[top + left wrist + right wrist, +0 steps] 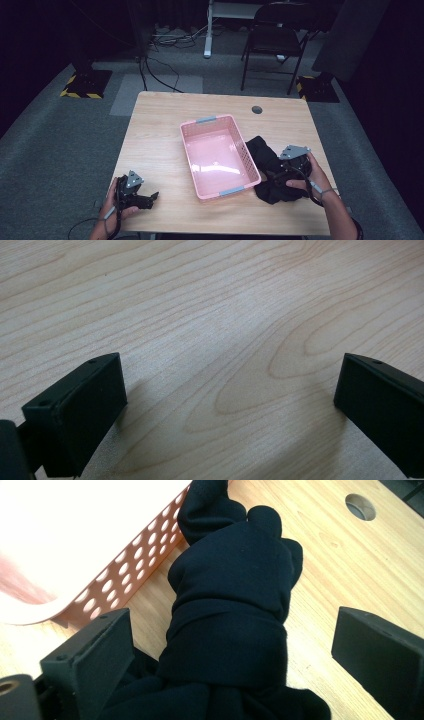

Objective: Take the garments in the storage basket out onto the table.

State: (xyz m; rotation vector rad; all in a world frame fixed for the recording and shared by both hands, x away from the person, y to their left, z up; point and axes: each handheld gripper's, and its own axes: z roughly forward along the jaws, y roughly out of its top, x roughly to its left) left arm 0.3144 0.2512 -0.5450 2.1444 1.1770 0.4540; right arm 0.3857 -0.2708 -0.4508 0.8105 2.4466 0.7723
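A crumpled black cloth [265,160] lies on the wooden table [165,125], touching the right wall of a pink perforated basket [187,150]. My right gripper [282,172] hovers over the cloth's near end. In the right gripper view its jaws stand wide around the cloth [230,610]: the left jaw is close against the folds, and bare wood shows between the cloth and the right jaw. The basket's wall [125,575] rises at the upper left there. My left gripper [150,197] rests at the table's front left corner, open [230,410] over bare wood.
The basket has grey handles at its far and near ends and looks empty. A round cable hole [257,109] sits in the table's far right part. Beyond the table stand a folding chair [275,40] and floor cables [160,65].
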